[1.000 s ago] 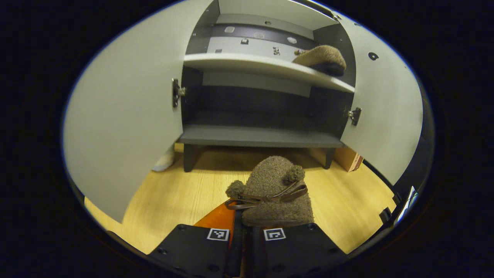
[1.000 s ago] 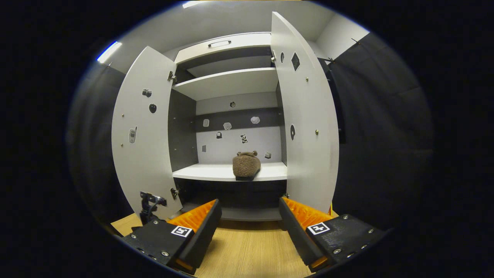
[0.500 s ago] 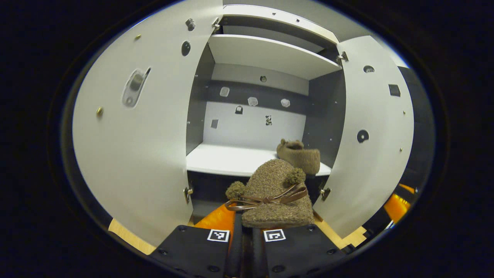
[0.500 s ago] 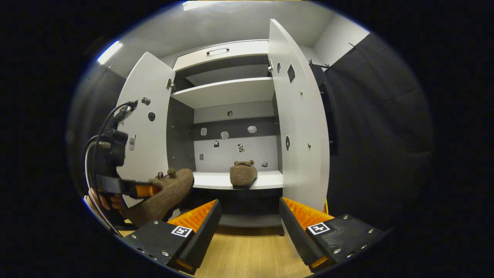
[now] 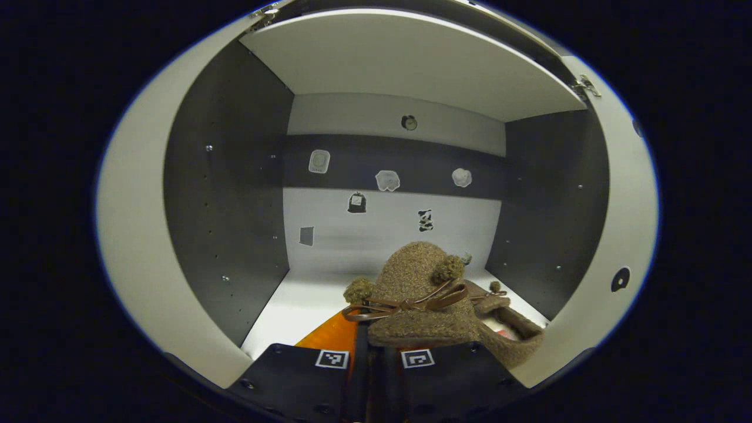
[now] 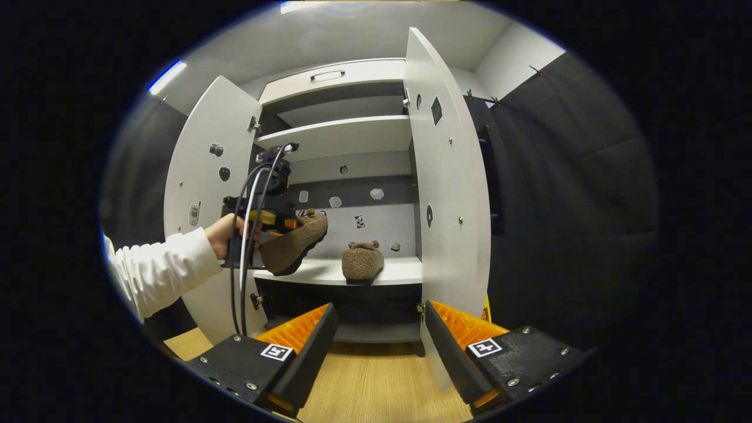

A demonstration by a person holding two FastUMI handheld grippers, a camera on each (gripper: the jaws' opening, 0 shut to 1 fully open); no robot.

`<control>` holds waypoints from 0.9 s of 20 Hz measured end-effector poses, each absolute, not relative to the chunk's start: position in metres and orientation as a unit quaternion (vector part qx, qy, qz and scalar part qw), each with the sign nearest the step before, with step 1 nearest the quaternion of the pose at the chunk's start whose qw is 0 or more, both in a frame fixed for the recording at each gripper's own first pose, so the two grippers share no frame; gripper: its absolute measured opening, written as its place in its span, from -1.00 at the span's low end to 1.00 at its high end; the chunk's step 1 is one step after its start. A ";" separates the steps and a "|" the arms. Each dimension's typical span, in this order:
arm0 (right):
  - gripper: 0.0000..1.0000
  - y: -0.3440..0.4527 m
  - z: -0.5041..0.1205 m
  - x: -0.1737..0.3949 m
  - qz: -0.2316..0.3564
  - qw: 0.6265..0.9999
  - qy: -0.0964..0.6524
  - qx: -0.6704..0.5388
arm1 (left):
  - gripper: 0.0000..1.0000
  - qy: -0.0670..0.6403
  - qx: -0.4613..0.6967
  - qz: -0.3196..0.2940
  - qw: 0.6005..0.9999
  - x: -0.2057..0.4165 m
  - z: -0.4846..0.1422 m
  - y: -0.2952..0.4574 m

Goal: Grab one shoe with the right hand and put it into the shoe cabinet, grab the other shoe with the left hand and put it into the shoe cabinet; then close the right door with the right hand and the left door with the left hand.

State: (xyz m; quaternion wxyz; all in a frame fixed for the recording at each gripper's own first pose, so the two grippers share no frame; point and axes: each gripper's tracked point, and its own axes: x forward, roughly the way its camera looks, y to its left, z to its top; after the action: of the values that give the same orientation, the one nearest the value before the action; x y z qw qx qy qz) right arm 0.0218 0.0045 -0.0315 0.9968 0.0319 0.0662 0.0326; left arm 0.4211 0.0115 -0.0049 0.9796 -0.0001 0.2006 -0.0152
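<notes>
While our left gripper (image 5: 376, 352) pinches the brown shoe (image 5: 420, 294) at lower centre of the left gripper view, above the white shelf (image 5: 294, 305), the other shoe (image 6: 361, 261) rests mid-frame in the right gripper view; our right gripper (image 6: 376, 335) stands spread below the shoe cabinet (image 6: 346, 138)

Hidden behind the held shoe (image 5: 420, 288) in the left gripper view: most of the second shoe (image 5: 510, 329) on the shelf (image 5: 294, 305), plus the left gripper (image 5: 369, 346) fingertips. Too small to make out: the stickers (image 5: 388, 180) on the back wall. Cut off at the right gripper view's edge: the sleeve (image 6: 155, 270).
</notes>
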 end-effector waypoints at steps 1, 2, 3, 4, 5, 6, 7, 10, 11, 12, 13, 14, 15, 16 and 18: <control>0.85 0.003 -0.033 0.023 0.030 0.997 0.067 0.034 | -0.63 0.218 -0.007 -0.008 0.976 0.434 -0.019 0.015; 0.85 0.002 -0.034 0.024 0.028 0.997 0.069 0.036 | -0.63 0.235 -0.013 -0.002 0.972 0.445 -0.033 0.017; 0.85 -0.001 -0.036 0.026 0.024 0.996 0.071 0.038 | -0.63 0.253 -0.015 0.010 0.967 0.453 -0.048 0.023; 0.85 -0.003 -0.038 0.027 0.021 0.996 0.074 0.038 | -0.63 0.267 -0.010 0.017 0.964 0.457 -0.060 0.026; 0.85 -0.005 -0.040 0.028 0.020 0.996 0.076 0.039 | -0.63 0.280 -0.003 0.022 0.960 0.464 -0.074 0.032; 0.85 -0.007 -0.040 0.029 0.018 0.996 0.076 0.039 | -0.60 0.289 -0.003 0.033 0.957 0.468 -0.084 0.035; 0.85 -0.009 -0.039 0.032 0.015 0.996 0.074 0.038 | -0.63 0.296 -0.004 0.037 0.955 0.472 -0.090 0.036; 0.85 -0.011 -0.039 0.036 0.012 0.997 0.072 0.037 | -0.51 0.306 0.004 0.038 0.951 0.473 -0.099 0.039; 0.85 -0.011 -0.041 0.037 0.013 0.997 0.073 0.039 | -0.43 0.304 0.006 0.036 0.952 0.476 -0.099 0.037; 0.85 -0.011 -0.042 0.038 0.013 0.996 0.075 0.040 | -0.19 0.302 0.012 0.037 0.953 0.476 -0.098 0.039; 0.85 -0.010 -0.044 0.039 0.013 0.996 0.077 0.040 | -0.10 0.301 0.019 0.037 0.953 0.476 -0.096 0.040; 0.85 -0.009 -0.044 0.038 0.014 0.996 0.078 0.042 | 0.00 0.302 0.025 0.035 0.952 0.474 -0.098 0.041; 0.85 -0.008 -0.044 0.039 0.016 0.996 0.077 0.042 | 0.10 0.304 0.027 0.032 0.952 0.473 -0.098 0.041; 0.85 -0.007 -0.044 0.039 0.017 0.996 0.076 0.042 | 0.22 0.307 0.027 0.028 0.951 0.472 -0.098 0.040; 0.85 -0.006 -0.042 0.039 0.020 0.996 0.074 0.039 | 0.48 0.307 0.025 0.021 0.951 0.469 -0.095 0.042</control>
State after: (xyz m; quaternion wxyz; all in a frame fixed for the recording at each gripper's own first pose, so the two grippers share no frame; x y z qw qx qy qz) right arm 0.0390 -0.0058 -0.0420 0.9963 0.0390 0.0737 0.0201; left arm 0.4688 0.0416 -0.0949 0.9511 0.0250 0.3072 0.0206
